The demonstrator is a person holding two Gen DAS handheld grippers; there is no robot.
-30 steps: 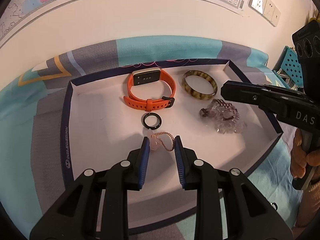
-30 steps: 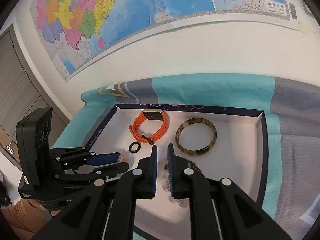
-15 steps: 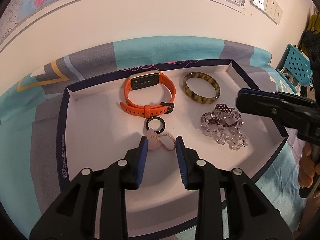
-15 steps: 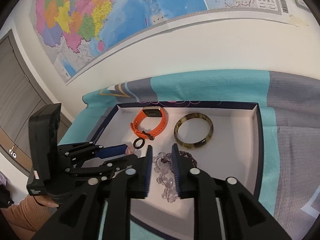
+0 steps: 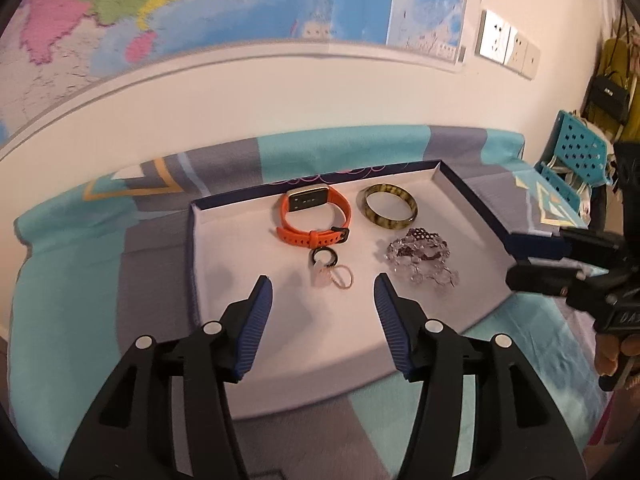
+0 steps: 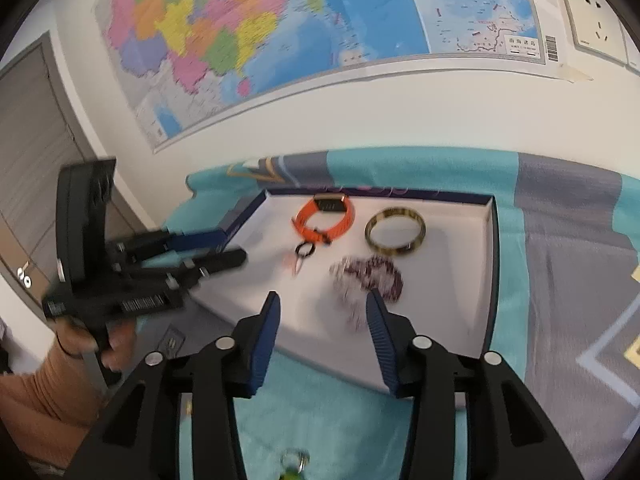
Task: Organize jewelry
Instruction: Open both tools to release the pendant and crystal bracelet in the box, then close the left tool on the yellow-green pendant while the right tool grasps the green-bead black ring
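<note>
Nearest, left gripper (image 5: 323,290) and right gripper (image 6: 322,306) both wide and empty, jaws just been opening, nothing between them, likely to leave each piece settled. Beyond, inside the shallow white tray with navy rim (image 5: 224,280): small pink pendant on thin chain (image 5: 332,278) touching the black ring (image 5: 325,257), clear and purple bead bracelet (image 5: 420,256) heaped just beside. Farther back, orange-strapped smartwatch (image 5: 316,220) and mottled olive bangle (image 5: 390,206) side by side, apart, seemingly for tidy sorting

Wall map (image 6: 280,32), wall sockets (image 5: 506,46), teal-grey cloth (image 5: 80,280), door (image 6: 28,128)
</note>
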